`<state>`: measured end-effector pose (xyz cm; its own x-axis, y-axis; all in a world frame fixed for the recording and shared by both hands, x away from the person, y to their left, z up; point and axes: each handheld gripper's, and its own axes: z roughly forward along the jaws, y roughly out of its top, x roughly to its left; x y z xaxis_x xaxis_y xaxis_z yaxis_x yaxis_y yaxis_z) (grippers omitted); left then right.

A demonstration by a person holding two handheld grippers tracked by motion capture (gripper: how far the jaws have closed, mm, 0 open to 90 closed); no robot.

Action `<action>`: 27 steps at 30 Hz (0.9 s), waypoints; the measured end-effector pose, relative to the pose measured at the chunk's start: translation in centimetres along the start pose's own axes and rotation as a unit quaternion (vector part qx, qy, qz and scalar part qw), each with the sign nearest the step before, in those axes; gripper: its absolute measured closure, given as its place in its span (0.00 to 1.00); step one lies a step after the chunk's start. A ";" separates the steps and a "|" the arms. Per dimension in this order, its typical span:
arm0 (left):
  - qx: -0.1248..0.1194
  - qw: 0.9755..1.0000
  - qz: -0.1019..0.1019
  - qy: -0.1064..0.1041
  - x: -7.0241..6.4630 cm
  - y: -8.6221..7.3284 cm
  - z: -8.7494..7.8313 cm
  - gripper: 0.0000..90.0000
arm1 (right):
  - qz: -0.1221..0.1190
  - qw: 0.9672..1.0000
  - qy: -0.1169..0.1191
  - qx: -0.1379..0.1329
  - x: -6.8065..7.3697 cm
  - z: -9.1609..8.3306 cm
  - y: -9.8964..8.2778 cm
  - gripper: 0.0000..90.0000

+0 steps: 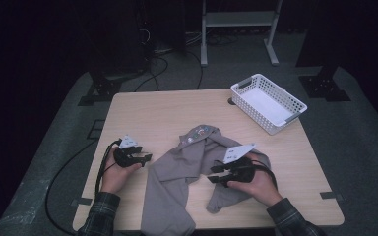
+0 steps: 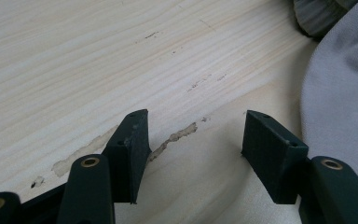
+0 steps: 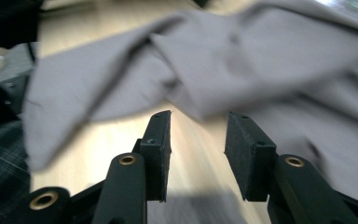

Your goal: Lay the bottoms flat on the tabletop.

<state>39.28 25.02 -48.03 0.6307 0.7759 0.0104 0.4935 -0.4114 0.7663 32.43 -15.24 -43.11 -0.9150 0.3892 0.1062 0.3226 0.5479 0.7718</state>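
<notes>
High view: grey shirt [image 1: 187,172] crumpled on the wooden table [image 1: 147,113], right gripper [image 1: 217,173] over it, left gripper [image 1: 147,158] just beside its edge. Left gripper view: jaws apart over bare wood, empty. Right gripper view: jaws parted, nothing between, cloth just ahead; likely mid-folding, next needing a fresh pinch on a shirt edge.

dim room, blurred right gripper view

1. A grey shirt [image 1: 187,167] lies crumpled on the wooden table [image 1: 142,113], with what look like coloured badges near its collar.
2. The left gripper [image 1: 145,158] sits just beside the shirt's left edge, jaws apart.
3. The right gripper [image 1: 215,174] hovers over the shirt.
4. A white basket [image 1: 268,103] stands at the far right corner.
</notes>
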 end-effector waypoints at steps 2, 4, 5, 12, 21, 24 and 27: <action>0.002 1.000 0.002 0.000 0.0 0.0 0.0 0.45 | 0.013 1.000 -0.012 0.003 -0.8 -1.0 -1.1 0.65; 0.002 1.000 0.002 0.000 0.0 0.0 0.0 0.45 | 0.023 0.999 -0.021 0.009 -1.5 -1.7 -2.2 0.65; 0.002 1.000 0.002 0.000 0.0 0.0 0.0 0.45 | 0.031 0.999 -0.019 0.009 -1.8 -1.9 -2.6 0.65; 0.001 1.000 0.003 0.000 0.0 0.0 0.0 0.45 | 0.016 0.999 0.020 0.030 -1.8 -0.1 -2.9 0.65; 0.003 1.000 0.004 -0.001 0.0 0.0 0.0 0.44 | -0.018 0.996 -0.012 0.087 -1.3 1.8 -3.1 0.91; 0.003 1.000 0.004 -0.001 0.0 0.0 0.0 0.44 | -0.005 0.996 -0.011 0.084 -1.4 1.4 -3.1 0.94; 0.003 1.000 0.004 -0.001 0.0 0.0 0.0 0.44 | 0.002 0.999 -0.006 0.054 -1.4 0.0 -2.8 0.94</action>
<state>39.33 25.01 -48.00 0.6360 0.7715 0.0152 0.4919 -0.4205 0.7624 32.84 -17.29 -45.43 -0.9111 0.3998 0.1001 0.3503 0.6233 0.6992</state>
